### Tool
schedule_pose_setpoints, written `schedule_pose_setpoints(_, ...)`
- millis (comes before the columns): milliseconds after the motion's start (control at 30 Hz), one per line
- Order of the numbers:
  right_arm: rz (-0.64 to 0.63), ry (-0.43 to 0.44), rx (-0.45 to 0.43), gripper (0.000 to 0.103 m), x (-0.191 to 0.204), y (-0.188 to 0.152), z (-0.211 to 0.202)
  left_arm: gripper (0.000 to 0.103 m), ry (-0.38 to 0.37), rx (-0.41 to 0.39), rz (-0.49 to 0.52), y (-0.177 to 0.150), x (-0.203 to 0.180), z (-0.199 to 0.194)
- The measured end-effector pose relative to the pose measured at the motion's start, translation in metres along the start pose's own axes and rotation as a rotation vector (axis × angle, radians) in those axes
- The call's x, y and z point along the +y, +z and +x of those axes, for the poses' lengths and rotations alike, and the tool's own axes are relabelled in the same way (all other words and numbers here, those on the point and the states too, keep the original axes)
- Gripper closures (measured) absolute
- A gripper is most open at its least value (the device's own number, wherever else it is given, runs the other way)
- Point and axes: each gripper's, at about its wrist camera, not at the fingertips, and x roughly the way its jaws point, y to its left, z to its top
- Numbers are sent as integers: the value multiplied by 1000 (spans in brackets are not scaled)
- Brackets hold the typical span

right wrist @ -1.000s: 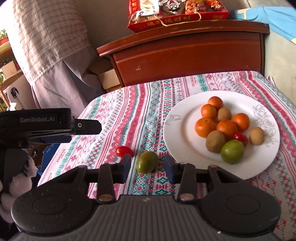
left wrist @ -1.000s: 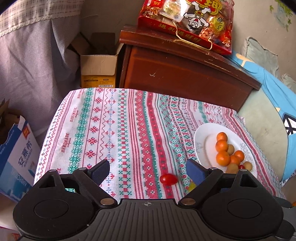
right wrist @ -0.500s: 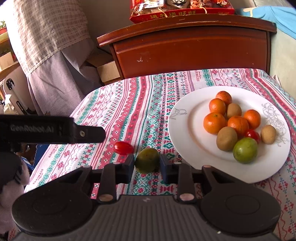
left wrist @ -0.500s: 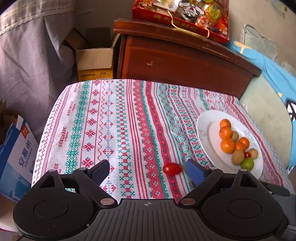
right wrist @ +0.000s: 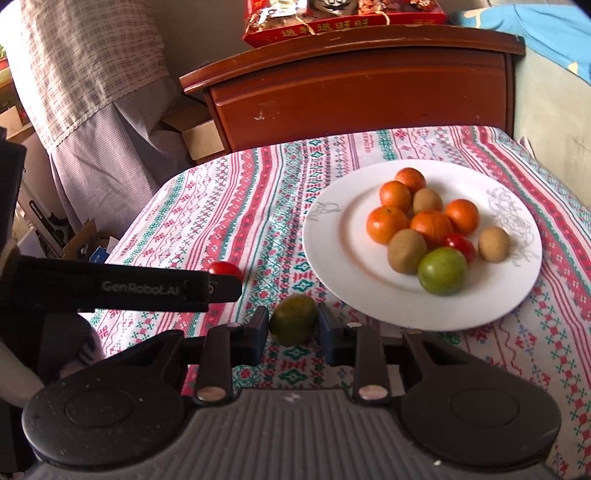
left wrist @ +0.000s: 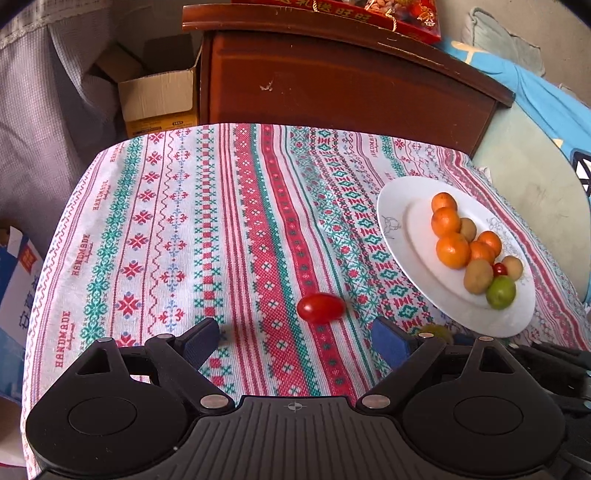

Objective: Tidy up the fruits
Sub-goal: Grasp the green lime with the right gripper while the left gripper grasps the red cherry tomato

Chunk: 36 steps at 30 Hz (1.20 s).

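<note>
A dark green fruit [right wrist: 293, 319] lies on the patterned tablecloth [left wrist: 177, 236], just left of the white plate [right wrist: 332, 240]. My right gripper [right wrist: 293, 326] is shut on it, a pad pressed to each side. The plate [left wrist: 406, 236] holds several oranges, kiwis, a light green fruit and a small tomato. A loose red cherry tomato [left wrist: 320, 307] lies on the cloth just ahead of my left gripper [left wrist: 295, 339], whose jaws stand wide open with nothing between them. In the right wrist view one of the left gripper's fingers [right wrist: 166, 290] half hides that tomato [right wrist: 223, 267].
A brown wooden cabinet [left wrist: 343, 85] with a red snack pack [right wrist: 343, 22] on top stands behind the table. A cardboard box [left wrist: 159, 99] and a checked curtain [right wrist: 85, 74] are at the back left. A blue carton [left wrist: 18, 280] sits off the table's left edge.
The right jaws closed onto the dark green fruit. The left gripper sank and came nearer to the red tomato, staying wide open.
</note>
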Motion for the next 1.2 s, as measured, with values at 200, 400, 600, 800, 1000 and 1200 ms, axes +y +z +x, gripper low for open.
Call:
schedule_pose_setpoints(200, 8, 1, 1, 74, -2, -2, -2, 2, 7, -33, 24, -2, -8, 9)
schedule_pose_setpoints(400, 10, 1, -1, 74, -3, -3, -4, 0, 39, -22, 55, -1, -16, 13)
schedule_pose_setpoints(600, 16, -5, 7, 74, -4, -5, -3, 0, 66, -5, 91, -2, -22, 15)
schedule_pose_setpoints(800, 31, -9, 0, 74, -8, -6, -5, 4, 14, -24, 3, 2, -15, 9)
schedule_pose_setpoints(1000, 44, -20, -12, 75, -13, -3, -8, 34, 15, -58, 44, -1, -21, 7)
schedule_pose_setpoints(1200, 48, -22, -18, 76, -15, -1, -9, 59, -8, -75, 59, -2, -23, 6)
